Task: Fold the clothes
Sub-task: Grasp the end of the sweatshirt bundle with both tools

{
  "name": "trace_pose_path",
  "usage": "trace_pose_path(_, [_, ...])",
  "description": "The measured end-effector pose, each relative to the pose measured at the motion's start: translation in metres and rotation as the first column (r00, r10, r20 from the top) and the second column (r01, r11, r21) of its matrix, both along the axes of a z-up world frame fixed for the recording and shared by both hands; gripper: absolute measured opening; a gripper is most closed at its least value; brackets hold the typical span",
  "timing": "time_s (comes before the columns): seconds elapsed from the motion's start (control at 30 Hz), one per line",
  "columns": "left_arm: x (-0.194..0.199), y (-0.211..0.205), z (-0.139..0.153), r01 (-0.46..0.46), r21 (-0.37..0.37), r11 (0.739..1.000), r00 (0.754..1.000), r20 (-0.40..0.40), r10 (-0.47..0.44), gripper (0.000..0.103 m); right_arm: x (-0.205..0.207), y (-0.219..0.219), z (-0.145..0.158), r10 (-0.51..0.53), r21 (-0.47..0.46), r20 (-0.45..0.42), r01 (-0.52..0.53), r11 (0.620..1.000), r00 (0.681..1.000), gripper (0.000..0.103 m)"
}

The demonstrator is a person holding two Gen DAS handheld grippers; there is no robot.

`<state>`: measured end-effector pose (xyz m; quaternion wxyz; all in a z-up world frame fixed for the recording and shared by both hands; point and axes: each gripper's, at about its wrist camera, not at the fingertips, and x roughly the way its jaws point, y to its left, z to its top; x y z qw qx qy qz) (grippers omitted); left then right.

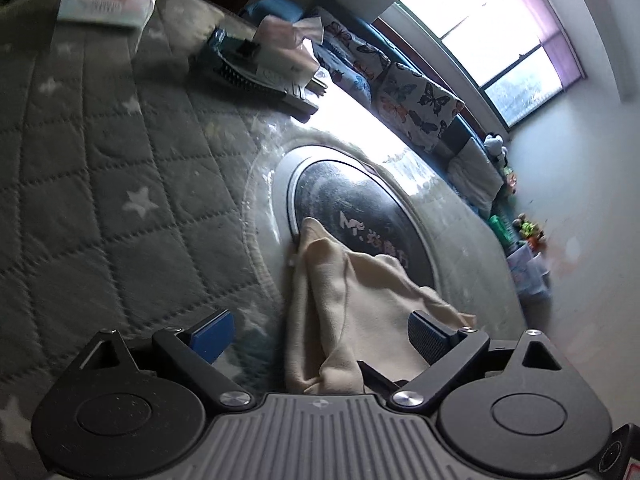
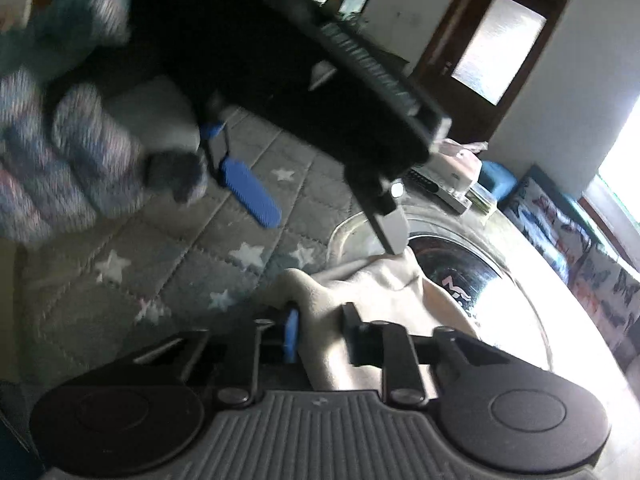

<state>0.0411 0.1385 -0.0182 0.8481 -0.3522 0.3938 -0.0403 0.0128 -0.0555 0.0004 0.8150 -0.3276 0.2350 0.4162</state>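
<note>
Mid-fold, it seems through the blur: the right gripper (image 2: 318, 334) pinches the cream garment (image 1: 340, 312), the left gripper (image 1: 322, 334) gapes around it, so next it needs a second hold.

The dark round disc (image 1: 360, 216) bears pale lettering beginning "Mr.", followed by characters too blurred to read.

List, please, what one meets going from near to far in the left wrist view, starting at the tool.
Left tool → cream cloth → round black disc with lettering → butterfly-print cushions → window.
</note>
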Motion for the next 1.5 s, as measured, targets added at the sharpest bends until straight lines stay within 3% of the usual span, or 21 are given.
trace_pose_path(0.23, [0.018,-0.007,-0.005,-0.025,-0.078,0.997,0.999,-0.041,0.021,0.095,0.022,-0.024,0.021,-0.060,0.157,-0.140,0.082,0.984,0.988,0.014])
trace_pose_path(0.4, [0.030,-0.015,-0.014,-0.042,-0.152,0.988,0.996,-0.082,0.029,0.083,0.035,-0.039,0.030,-0.071,0.223,-0.197,0.116,0.968,0.978,0.014])
trace_pose_path(0.5, [0.036,-0.020,-0.019,-0.053,-0.190,0.980,0.994,-0.099,0.034,0.074,0.037,-0.047,0.031,-0.066,0.243,-0.215,0.119,0.963,0.974,0.013])
trace_pose_path(0.57, [0.038,-0.020,-0.024,-0.076,-0.207,0.975,0.992,-0.116,0.053,0.052,0.036,-0.051,0.031,-0.058,0.247,-0.220,0.113,0.962,0.974,0.013])
trace_pose_path(0.67, [0.039,-0.018,-0.034,-0.097,-0.231,0.968,0.989,-0.134,0.067,0.031,0.034,-0.054,0.030,-0.047,0.251,-0.234,0.107,0.962,0.971,0.013])
trace_pose_path(0.73, [0.038,-0.016,-0.037,-0.108,-0.229,0.967,0.988,-0.136,0.078,0.022,0.033,-0.055,0.029,-0.041,0.250,-0.245,0.104,0.963,0.969,0.013])
trace_pose_path(0.9, [0.036,-0.013,-0.038,-0.107,-0.211,0.972,0.989,-0.127,0.081,0.018,0.035,-0.073,0.033,-0.067,0.278,-0.283,0.148,0.949,0.957,0.017])
trace_pose_path(1.0, [0.036,-0.014,-0.036,-0.098,-0.191,0.977,0.990,-0.118,0.076,0.018,0.046,-0.095,0.034,-0.150,0.275,-0.282,0.230,0.934,0.948,0.021])
trace_pose_path(1.1, [0.036,-0.016,-0.035,-0.092,-0.176,0.980,0.991,-0.111,0.073,0.018,0.059,-0.123,0.032,-0.265,0.256,-0.280,0.338,0.906,0.923,0.023])
trace_pose_path(1.27, [0.038,-0.019,-0.035,-0.084,-0.155,0.984,0.992,-0.106,0.068,0.018,0.085,-0.174,0.021,-0.470,0.220,-0.260,0.526,0.821,0.843,0.035])
trace_pose_path(1.5, [0.040,-0.026,-0.031,-0.069,-0.106,0.992,0.994,-0.096,0.059,0.018,0.121,-0.213,-0.005,-0.606,0.221,-0.339,0.687,0.692,0.720,0.039])
